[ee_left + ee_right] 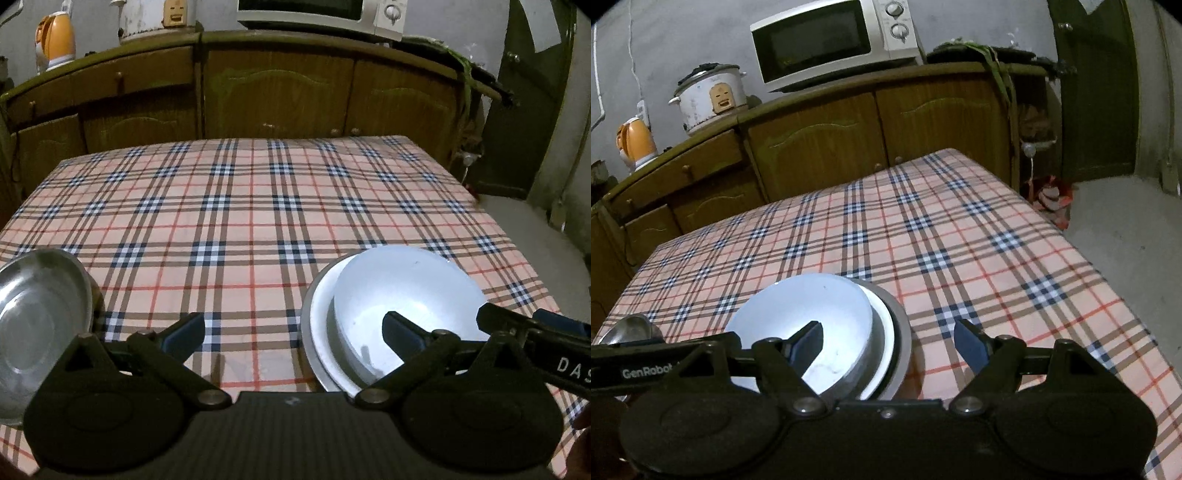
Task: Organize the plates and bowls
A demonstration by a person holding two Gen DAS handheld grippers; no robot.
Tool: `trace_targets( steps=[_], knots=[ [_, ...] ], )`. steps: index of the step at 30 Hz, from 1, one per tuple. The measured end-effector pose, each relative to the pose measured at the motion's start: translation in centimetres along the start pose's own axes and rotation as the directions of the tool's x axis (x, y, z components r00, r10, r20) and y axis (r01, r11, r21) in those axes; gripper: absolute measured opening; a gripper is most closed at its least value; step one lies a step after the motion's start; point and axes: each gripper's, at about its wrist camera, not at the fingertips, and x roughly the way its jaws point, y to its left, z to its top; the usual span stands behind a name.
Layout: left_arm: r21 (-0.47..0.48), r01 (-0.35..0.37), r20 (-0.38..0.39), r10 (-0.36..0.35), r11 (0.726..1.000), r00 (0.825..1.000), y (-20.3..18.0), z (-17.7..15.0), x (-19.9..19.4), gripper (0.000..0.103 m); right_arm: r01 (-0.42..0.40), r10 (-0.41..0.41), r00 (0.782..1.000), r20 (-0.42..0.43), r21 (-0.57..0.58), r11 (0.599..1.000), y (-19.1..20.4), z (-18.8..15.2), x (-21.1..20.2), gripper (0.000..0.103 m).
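A white bowl (402,295) is sitting nested on a white plate (321,332), itself on a grey plate (901,332), stacked near the front of the plaid-covered worktop (240,221). A steel bowl (40,325) is lying apart at the left, seemingly yet to be sorted. The left gripper (291,332) and right gripper (886,343) are hovering with fingers spread wide, grasping nothing.
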Motion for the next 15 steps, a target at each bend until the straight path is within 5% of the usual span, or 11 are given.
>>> trace_targets(
  steps=[15],
  knots=[
    [0.054, 0.026, -0.075, -0.022, 0.998, 0.997, -0.3, -0.2, 2.4, 0.103, -0.037, 0.043, 0.995, -0.087, 0.063, 0.997, -1.4, -0.6, 2.4, 0.092]
  ],
)
